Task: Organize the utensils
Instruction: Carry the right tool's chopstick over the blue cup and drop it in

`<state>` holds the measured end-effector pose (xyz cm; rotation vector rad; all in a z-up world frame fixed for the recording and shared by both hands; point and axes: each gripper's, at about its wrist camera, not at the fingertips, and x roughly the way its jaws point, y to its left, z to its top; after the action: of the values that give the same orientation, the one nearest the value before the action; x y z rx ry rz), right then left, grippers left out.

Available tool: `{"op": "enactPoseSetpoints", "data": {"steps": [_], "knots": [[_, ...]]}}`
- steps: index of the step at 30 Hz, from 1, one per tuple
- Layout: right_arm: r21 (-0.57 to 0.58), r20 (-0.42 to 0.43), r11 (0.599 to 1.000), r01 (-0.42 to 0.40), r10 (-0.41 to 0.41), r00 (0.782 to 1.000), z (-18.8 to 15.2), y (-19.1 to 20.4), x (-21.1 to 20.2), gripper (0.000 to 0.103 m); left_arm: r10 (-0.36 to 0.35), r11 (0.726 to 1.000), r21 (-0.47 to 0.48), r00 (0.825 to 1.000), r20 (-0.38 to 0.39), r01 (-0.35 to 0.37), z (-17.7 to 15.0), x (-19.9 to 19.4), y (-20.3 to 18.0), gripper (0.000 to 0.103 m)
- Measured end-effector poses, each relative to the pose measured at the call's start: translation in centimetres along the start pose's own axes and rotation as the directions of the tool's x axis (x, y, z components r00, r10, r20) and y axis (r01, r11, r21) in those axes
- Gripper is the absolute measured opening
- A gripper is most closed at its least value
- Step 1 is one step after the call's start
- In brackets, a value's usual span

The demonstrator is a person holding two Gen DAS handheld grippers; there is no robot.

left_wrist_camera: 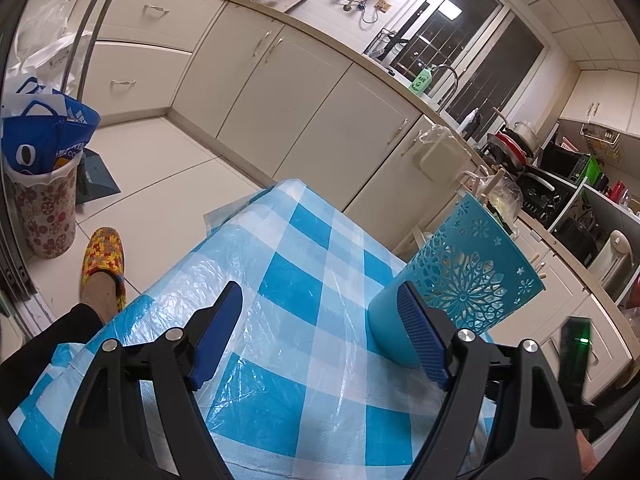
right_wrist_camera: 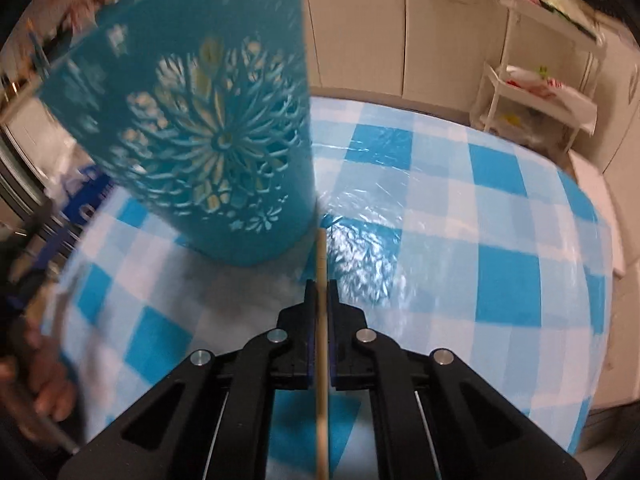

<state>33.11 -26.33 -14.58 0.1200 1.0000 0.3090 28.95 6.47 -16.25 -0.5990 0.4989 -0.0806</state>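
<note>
- One wooden chopstick [right_wrist_camera: 321, 320]: I have it pinched between the pressed-together jaws of my right gripper [right_wrist_camera: 321, 286], its tip reaching forward past them, almost to the foot of the holder.
- One teal cut-out utensil holder [left_wrist_camera: 460, 284]: upright on the checked tablecloth [left_wrist_camera: 304, 264], just ahead of my left gripper's right-hand jaw.
- My left gripper [left_wrist_camera: 320, 332]: jaws spread wide, only cloth between them.

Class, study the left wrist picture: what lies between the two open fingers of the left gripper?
In the left wrist view, only bare checked tablecloth lies between the left gripper fingers; the teal holder stands just outside, behind one finger.
</note>
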Motion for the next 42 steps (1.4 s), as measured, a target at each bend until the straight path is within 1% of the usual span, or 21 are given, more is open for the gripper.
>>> {"op": "enactPoseSetpoints", "data": {"steps": [3, 5, 8, 9, 12, 13, 14, 15, 17, 20, 21, 23, 24, 26, 28, 29, 30, 34, 37, 41, 42], "knots": [[0.061, 0.044, 0.993, -0.099, 0.096, 0.994, -0.9, -0.8, -2.1, 0.006, 0.001, 1.000, 0.000, 1.000, -0.001, -0.001, 0.0, 0.0, 0.0, 0.076], [0.112, 0.100, 0.970, -0.215, 0.205, 0.974, -1.6, -0.9, -4.3, 0.006, 0.001, 1.000, -0.001, 1.000, 0.000, -0.001, 0.0, 0.0, 0.0, 0.076], [0.119, 0.195, 0.927, -0.354, 0.328, 0.924, -0.6, 1.0, -7.3, 0.006, 0.001, 1.000, -0.002, 1.000, -0.003, -0.001, 0.0, 0.1, 0.1, 0.076], [0.104, 0.239, 0.909, -0.402, 0.370, 0.898, 0.1, 1.6, -8.8, 0.006, 0.002, 1.000, -0.002, 1.000, -0.004, -0.002, -0.1, 0.1, 0.1, 0.076], [0.024, 0.367, 0.889, -0.458, 0.419, 0.831, 3.2, 3.8, -12.9, 0.006, 0.005, 1.000, -0.003, 1.000, -0.003, -0.005, -0.3, 0.2, 0.1, 0.076], [-0.005, 0.409, 0.891, -0.455, 0.417, 0.812, 4.4, 4.5, -14.0, 0.006, 0.005, 1.000, -0.004, 1.000, -0.002, -0.005, -0.3, 0.2, 0.1, 0.076], [-0.048, 0.472, 0.907, -0.419, 0.390, 0.791, 5.9, 5.6, -15.3, 0.006, 0.006, 1.000, -0.005, 1.000, -0.002, -0.006, -0.3, 0.3, 0.1, 0.076], [-0.069, 0.510, 0.921, -0.384, 0.363, 0.779, 6.6, 6.2, -15.9, 0.006, 0.006, 1.000, -0.007, 1.000, 0.000, -0.006, -0.3, 0.3, 0.1, 0.076], [-0.087, 0.616, 0.944, -0.319, 0.302, 0.728, 9.0, 7.6, -16.4, 0.006, 0.005, 1.000, -0.007, 1.000, 0.001, -0.005, -0.3, 0.3, 0.2, 0.076], [-0.041, 0.717, 0.981, -0.191, 0.162, 0.678, 11.3, 9.0, -14.9, 0.006, 0.005, 1.000, -0.007, 1.000, 0.000, -0.005, -0.4, 0.3, 0.2, 0.076], [0.001, 0.751, 0.993, -0.117, 0.076, 0.656, 11.8, 9.5, -14.0, 0.006, 0.003, 1.000, -0.008, 1.000, 0.000, -0.003, -0.4, 0.3, 0.2, 0.076], [0.039, 0.779, 0.999, -0.010, -0.024, 0.626, 12.4, 10.4, -12.0, 0.006, 0.002, 1.000, -0.009, 1.000, 0.002, -0.002, -0.3, 0.2, 0.2, 0.076], [0.052, 0.780, 0.998, 0.021, -0.053, 0.623, 12.5, 10.5, -11.0, 0.006, 0.000, 1.000, -0.011, 1.000, 0.003, 0.000, -0.4, 0.2, 0.2, 0.076], [0.065, 0.740, 0.997, 0.047, -0.080, 0.668, 12.9, 10.9, -8.7, 0.006, -0.005, 1.000, -0.012, 1.000, 0.003, 0.005, -0.2, 0.2, 0.2, 0.076], [0.062, 0.713, 0.996, 0.061, -0.087, 0.695, 12.5, 11.0, -7.4, 0.007, -0.007, 1.000, -0.011, 1.000, 0.003, 0.007, -0.1, 0.2, 0.1, 0.076], [0.057, 0.702, 0.996, 0.065, -0.087, 0.707, 11.9, 11.0, -6.9, 0.010, -0.009, 1.000, -0.009, 1.000, 0.003, 0.009, -0.2, 0.2, 0.1, 0.076], [0.059, 0.695, 0.996, 0.063, -0.086, 0.714, 11.5, 10.3, -6.6, 0.018, -0.009, 1.000, -0.008, 1.000, 0.004, 0.009, -0.2, 0.2, 0.0, 0.076], [0.075, 0.661, 0.997, 0.027, -0.070, 0.747, 9.2, 9.3, -7.0, 0.026, 0.001, 1.000, -0.009, 1.000, 0.001, -0.001, -0.1, 0.2, 0.1, 0.077], [0.076, 0.641, 0.997, 0.011, -0.057, 0.765, 6.1, 8.7, -9.1, 0.041, 0.025, 1.000, 0.004, 1.000, -0.011, -0.025, 0.0, 0.4, -0.2, 0.078], [0.086, 0.577, 0.996, 0.039, -0.082, 0.813, 0.8, 8.7, -12.6, 0.083, 0.083, 0.994, 0.080, 0.996, -0.031, -0.080, 0.6, -1.1, -2.0, 0.082], [0.095, 0.541, 0.994, 0.050, -0.093, 0.836, -0.8, 8.6, -13.4, 0.089, 0.087, 0.993, 0.088, 0.996, -0.036, -0.084, 0.8, -1.8, -2.4, 0.084]]}}
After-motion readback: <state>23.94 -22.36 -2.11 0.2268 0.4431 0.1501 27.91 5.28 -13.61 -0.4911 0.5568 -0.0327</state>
